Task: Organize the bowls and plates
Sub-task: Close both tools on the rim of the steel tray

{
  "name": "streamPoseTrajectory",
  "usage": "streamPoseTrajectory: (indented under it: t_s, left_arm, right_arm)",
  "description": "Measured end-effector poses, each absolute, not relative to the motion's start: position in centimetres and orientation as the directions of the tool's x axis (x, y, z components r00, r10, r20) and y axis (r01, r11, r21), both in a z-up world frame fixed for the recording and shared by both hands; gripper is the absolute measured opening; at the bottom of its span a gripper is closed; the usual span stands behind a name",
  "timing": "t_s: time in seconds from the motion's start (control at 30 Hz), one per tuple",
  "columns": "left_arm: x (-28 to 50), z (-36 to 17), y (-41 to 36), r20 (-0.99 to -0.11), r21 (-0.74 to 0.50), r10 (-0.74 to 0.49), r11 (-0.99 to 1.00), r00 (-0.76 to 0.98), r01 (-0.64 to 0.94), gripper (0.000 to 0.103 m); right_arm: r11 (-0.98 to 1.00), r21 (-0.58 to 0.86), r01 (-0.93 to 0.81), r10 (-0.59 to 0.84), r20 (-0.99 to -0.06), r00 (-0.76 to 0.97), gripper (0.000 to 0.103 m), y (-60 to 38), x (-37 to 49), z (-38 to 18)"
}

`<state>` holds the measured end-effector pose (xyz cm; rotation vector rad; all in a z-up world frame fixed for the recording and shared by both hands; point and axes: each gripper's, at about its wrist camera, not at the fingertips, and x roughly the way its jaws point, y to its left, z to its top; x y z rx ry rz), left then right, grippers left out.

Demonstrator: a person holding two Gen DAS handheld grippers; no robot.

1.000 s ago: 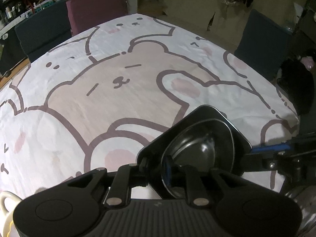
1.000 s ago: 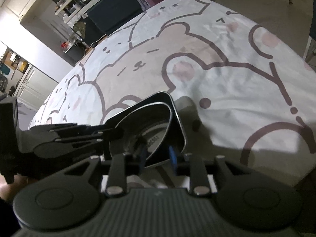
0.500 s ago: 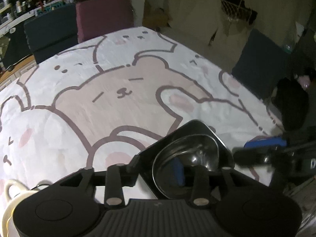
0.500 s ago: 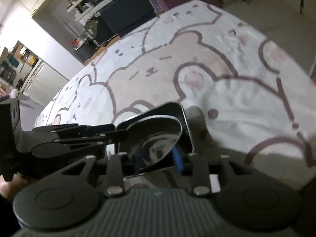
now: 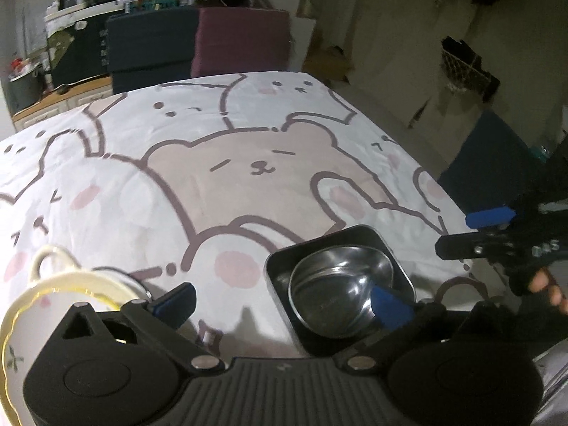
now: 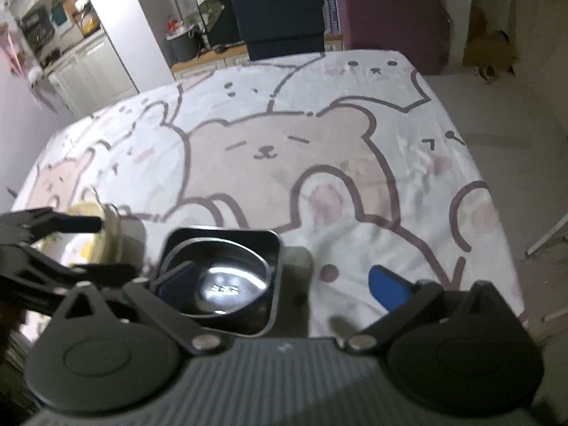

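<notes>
From the left wrist, the left gripper (image 5: 280, 301) is seen with its jaws opening and spread wide, nothing pressed between the blue pads (image 5: 388, 307). A second ago they were closed narrow on the near rim of the dishes. The round stainless-steel bowl (image 5: 340, 289) is nested inside the black square dish (image 5: 369, 236), and both are set on the white tablecloth printed with cartoon bears (image 5: 220, 163) — just ahead of the right-hand pad, which overlaps the bowl's near rim. A cream cup with a scalloped yellow rim (image 5: 53, 284) is now shown at the lower left, where only a sliver was visible before. The right gripper (image 5: 490, 230) is seen at the right edge, clear of the dish, held by a gloved hand (image 5: 536, 284).

From the right wrist, the right gripper (image 6: 280, 284) is likewise seen with jaws opening wide — earlier they were pinched close at the dish's rim. The steel bowl (image 6: 227, 280) in the black dish (image 6: 275, 273) is found by the left-hand finger, untouched as far as the blur allows. The cream cup (image 6: 103, 223) is placed just left of the dish.
</notes>
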<state>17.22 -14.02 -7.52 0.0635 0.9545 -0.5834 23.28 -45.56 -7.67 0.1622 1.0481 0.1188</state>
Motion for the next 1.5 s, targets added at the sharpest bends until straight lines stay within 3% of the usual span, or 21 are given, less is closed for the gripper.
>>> streamPoseTrajectory:
  t_s: [0.2, 0.27, 0.33, 0.43, 0.53, 0.97, 1.03, 1.1, 1.2, 1.37, 1.5]
  left_arm:
    - [16.2, -9.0, -13.3, -0.781, -0.241, -0.455, 0.852, 0.428, 0.466, 0.103]
    - [16.1, -9.6, -13.5, -0.787, -0.237, -0.45, 0.852, 0.422, 0.467, 0.103]
    - [16.2, -10.3, -13.6, -0.798, -0.229, -0.44, 0.853, 0.412, 0.468, 0.103]
    - [16.2, -11.0, -13.5, -0.807, -0.224, -0.431, 0.856, 0.404, 0.466, 0.103]
    - [16.4, -11.3, -13.4, -0.812, -0.219, -0.423, 0.859, 0.401, 0.463, 0.103]
    - [16.6, -11.3, -13.5, -0.811, -0.199, -0.417, 0.856, 0.409, 0.477, 0.103]
    - [16.4, -11.1, -13.5, -0.802, -0.201, -0.427, 0.851, 0.417, 0.486, 0.1]
    - [16.4, -10.8, -13.5, -0.795, -0.21, -0.442, 0.843, 0.416, 0.495, 0.083]
    - [16.5, -10.6, -13.5, -0.793, -0.208, -0.441, 0.845, 0.421, 0.493, 0.069]
    - [16.6, -11.4, -13.8, -0.81, -0.251, -0.46, 0.833, 0.363, 0.494, 0.062]
    - [16.5, -12.2, -14.1, -0.828, -0.235, -0.436, 0.84, 0.352, 0.49, 0.05]
  right_arm:
    - [0.978, 0.21, 0.013, 0.185, -0.888, 0.421, 0.101, -47.2, 24.0, -11.1]
    - [0.977, 0.213, 0.013, 0.189, -0.894, 0.406, 0.088, -47.3, 24.3, -11.7]
    - [0.972, 0.235, 0.021, 0.208, -0.897, 0.39, 0.065, -47.5, 24.8, -12.3]
    - [0.967, 0.253, 0.021, 0.229, -0.902, 0.366, 0.057, -47.3, 25.5, -13.0]
    - [0.95, 0.313, 0.013, 0.29, -0.894, 0.341, 0.054, -47.3, 26.2, -13.5]
    - [0.969, 0.244, -0.045, 0.246, -0.918, 0.312, 0.034, -45.7, 27.2, -13.8]
    - [0.969, 0.242, -0.05, 0.246, -0.919, 0.309, 0.028, -45.4, 27.3, -14.0]
    - [0.969, 0.238, -0.061, 0.245, -0.919, 0.31, 0.021, -44.9, 27.4, -14.0]
    - [0.969, 0.237, -0.073, 0.248, -0.917, 0.311, 0.016, -44.7, 27.4, -13.9]
    - [0.967, 0.247, -0.07, 0.256, -0.915, 0.312, 0.016, -45.1, 27.3, -14.0]
    - [0.967, 0.247, -0.069, 0.256, -0.915, 0.313, 0.016, -45.1, 27.3, -14.0]
